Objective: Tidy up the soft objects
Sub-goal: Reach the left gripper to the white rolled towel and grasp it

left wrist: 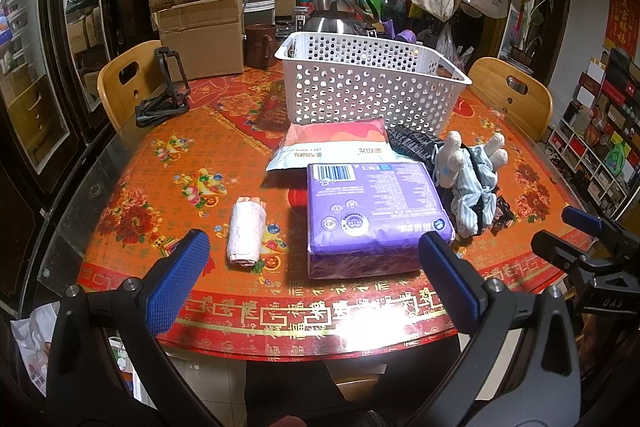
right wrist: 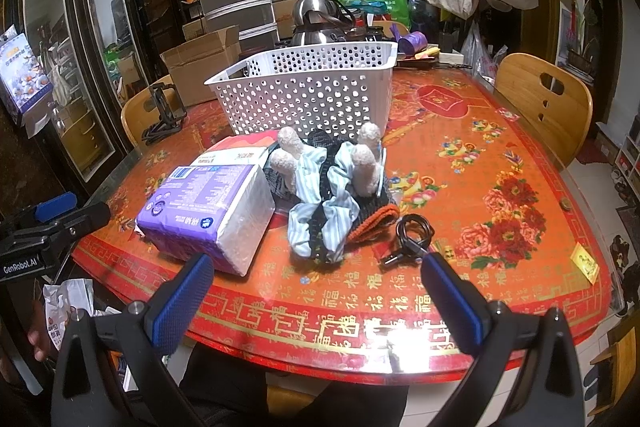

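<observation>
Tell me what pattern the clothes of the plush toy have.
Light blue and white stripes on the plush toy, clearest in the right wrist view.

A cardboard box (left wrist: 202, 37) (flaps open) is seen at the far left of the table (left wrist: 120, 187), with a brown mug (left wrist: 260, 45) just beside it. A black folding stand (left wrist: 164, 89) is set near the left edge. A steel kettle (right wrist: 320, 17) is partly hidden behind. A coiled black cable (right wrist: 412, 233) lies near the front edge.
</observation>
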`<state>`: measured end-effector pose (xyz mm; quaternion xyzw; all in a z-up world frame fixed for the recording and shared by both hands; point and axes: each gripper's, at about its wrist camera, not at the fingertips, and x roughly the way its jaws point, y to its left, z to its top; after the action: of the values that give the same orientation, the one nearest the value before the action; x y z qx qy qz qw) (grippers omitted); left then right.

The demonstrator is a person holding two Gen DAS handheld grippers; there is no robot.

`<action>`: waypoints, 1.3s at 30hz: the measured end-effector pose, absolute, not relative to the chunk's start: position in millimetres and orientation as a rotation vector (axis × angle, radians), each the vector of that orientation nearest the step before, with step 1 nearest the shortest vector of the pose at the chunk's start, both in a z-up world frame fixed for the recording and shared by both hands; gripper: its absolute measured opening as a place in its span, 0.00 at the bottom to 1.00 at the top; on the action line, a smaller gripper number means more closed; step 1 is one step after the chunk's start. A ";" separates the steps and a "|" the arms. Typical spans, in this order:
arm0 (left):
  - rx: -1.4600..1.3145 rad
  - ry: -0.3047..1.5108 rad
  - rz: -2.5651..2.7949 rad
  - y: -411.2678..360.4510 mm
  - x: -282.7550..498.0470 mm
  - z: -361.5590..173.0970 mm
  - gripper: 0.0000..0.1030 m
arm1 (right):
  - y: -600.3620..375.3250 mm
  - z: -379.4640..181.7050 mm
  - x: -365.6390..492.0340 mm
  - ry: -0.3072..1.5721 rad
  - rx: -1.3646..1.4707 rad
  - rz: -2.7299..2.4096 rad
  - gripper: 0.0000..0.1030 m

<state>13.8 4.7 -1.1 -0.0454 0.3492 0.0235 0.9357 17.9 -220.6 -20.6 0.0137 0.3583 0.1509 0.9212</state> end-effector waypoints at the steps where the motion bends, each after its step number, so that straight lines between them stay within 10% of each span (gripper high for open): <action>1: -0.094 0.711 0.044 5.1 14.2 -1.6 1.00 | -220.9 -20.2 18.4 0.731 0.028 0.307 1.00; 15: -0.187 0.768 0.094 74.1 51.6 -59.1 1.00 | -274.8 -76.7 69.3 0.765 0.109 0.169 1.00; 23: -0.228 0.791 0.142 118.0 59.5 -88.9 0.99 | -276.9 -102.7 78.5 0.778 0.076 0.187 0.80; 39: -0.119 0.802 0.112 90.5 92.8 -120.4 0.66 | -266.8 -106.4 96.6 0.746 0.016 0.168 0.69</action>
<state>92.8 90.5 -120.4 -0.0577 0.3897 0.0545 0.9175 96.6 -266.8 -106.4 0.0077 0.3638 0.0820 0.9278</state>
